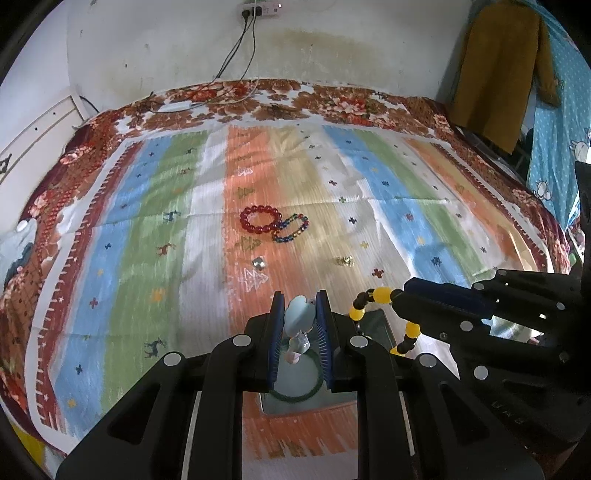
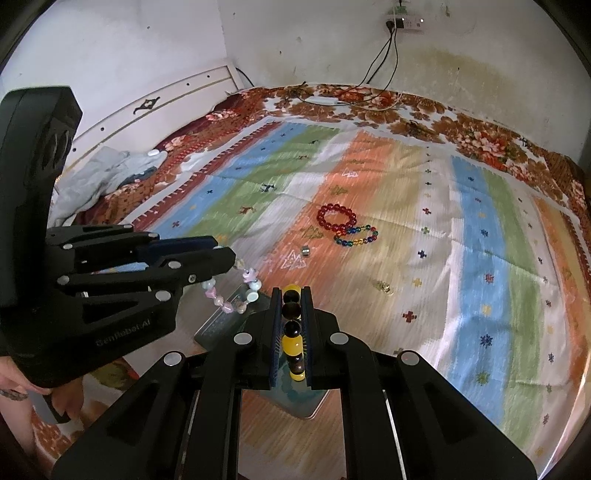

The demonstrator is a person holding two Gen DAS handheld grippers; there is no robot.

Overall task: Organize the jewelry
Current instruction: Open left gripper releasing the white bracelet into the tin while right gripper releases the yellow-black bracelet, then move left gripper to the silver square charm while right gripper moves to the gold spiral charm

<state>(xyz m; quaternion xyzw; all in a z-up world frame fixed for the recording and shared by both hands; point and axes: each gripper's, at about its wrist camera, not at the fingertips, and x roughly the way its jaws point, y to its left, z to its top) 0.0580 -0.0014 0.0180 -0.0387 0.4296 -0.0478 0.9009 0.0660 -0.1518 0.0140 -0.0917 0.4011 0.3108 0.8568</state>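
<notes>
Jewelry is shown mid-sorting, with two bracelets lifted and a glass tray (image 2: 221, 325) directly beneath both tools; we take this tray as our landmark. The left gripper (image 1: 300, 314) is pinched on a pastel bracelet (image 2: 231, 295) of pale blue and pink beads, which hangs in a loop above the tray's left part. The right gripper (image 2: 291, 317) is pressed together on a yellow-and-black bracelet (image 1: 384, 314), whose loop dangles over the tray's right edge. A green bangle (image 1: 295, 395) appears to lie already in the tray.

We judge the step in hand to be carrying both bracelets to the tray. To do it well, we would lower each loop until its beads rest on the glass before spreading the jaws, keep the two loops apart so they do not tangle, and set them beside the bangle, not on it.

Beyond the tray, on the striped cloth (image 1: 147, 221), lie a red bracelet (image 1: 260, 219) touching a multicoloured bracelet (image 1: 291, 230); nearer the tray sit a small silver piece (image 1: 258, 263) and a small gold piece (image 1: 344, 261). The cloth covers a floral bedspread (image 1: 332, 103). Behind it, a stained white wall (image 1: 166, 44) carries a power strip (image 1: 260, 7) with cables; a brown coat (image 1: 506, 66) hangs to the right.
</notes>
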